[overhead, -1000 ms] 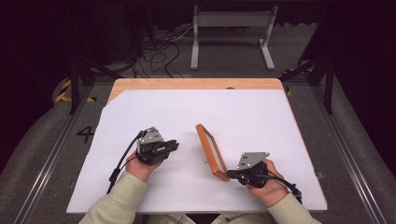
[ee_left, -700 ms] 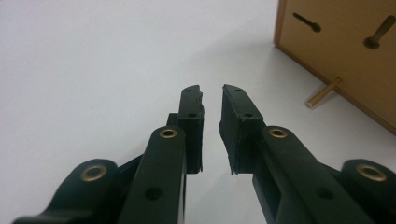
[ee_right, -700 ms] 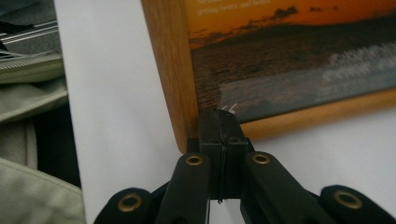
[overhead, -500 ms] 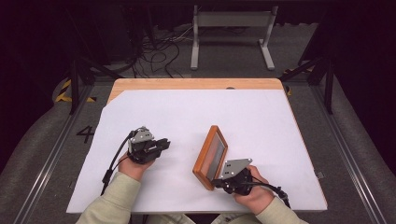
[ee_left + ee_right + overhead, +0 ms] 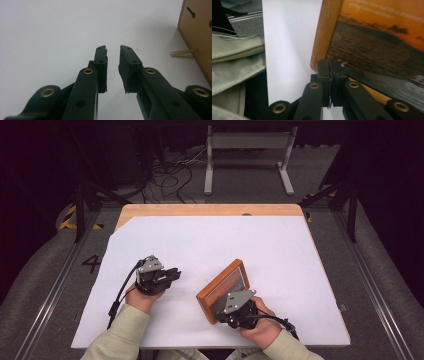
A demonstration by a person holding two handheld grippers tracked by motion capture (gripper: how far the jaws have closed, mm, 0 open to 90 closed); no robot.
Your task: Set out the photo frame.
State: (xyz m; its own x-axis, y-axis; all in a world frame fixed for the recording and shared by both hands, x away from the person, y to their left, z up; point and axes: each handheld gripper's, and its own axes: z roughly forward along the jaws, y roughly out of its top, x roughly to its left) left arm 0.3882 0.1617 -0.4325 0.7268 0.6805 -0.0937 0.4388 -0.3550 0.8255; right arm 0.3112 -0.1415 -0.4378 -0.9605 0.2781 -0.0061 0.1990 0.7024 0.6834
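Right tongs (image 5: 226, 311) low and right of centre in the high view, pinched nearly shut on the near edge of a wooden picture frame (image 5: 222, 289); frame tilted, one long side down on the white sheet (image 5: 260, 250) covering the desk (image 5: 200, 210), glass side turned up toward the camera; hand (image 5: 260, 325) behind the tongs at the bottom edge of the high view. In the right gripper view, same tongs (image 5: 329, 65) rising from the bottom centre, jaws almost touching, clamped at the lower rim of the frame (image 5: 325, 30); sunset-over-water photo (image 5: 382, 37) across the upper right, orange sky above dark water; pale green sleeve (image 5: 234, 65) at the left edge.

Left tongs (image 5: 172, 274) left of centre in the high view, resting low over the sheet, well apart from the frame, pointing toward it; jaws slightly parted, just been opening, nothing between them. In the left gripper view, those tongs (image 5: 113, 50) at centre with a narrow gap and bare white sheet (image 5: 50, 30) beyond; brown back of the frame (image 5: 197, 32) at the upper right edge, a keyhole hanger slot near its top, a thin brass peg (image 5: 183, 52) sticking out sideways from it, just above the sheet.
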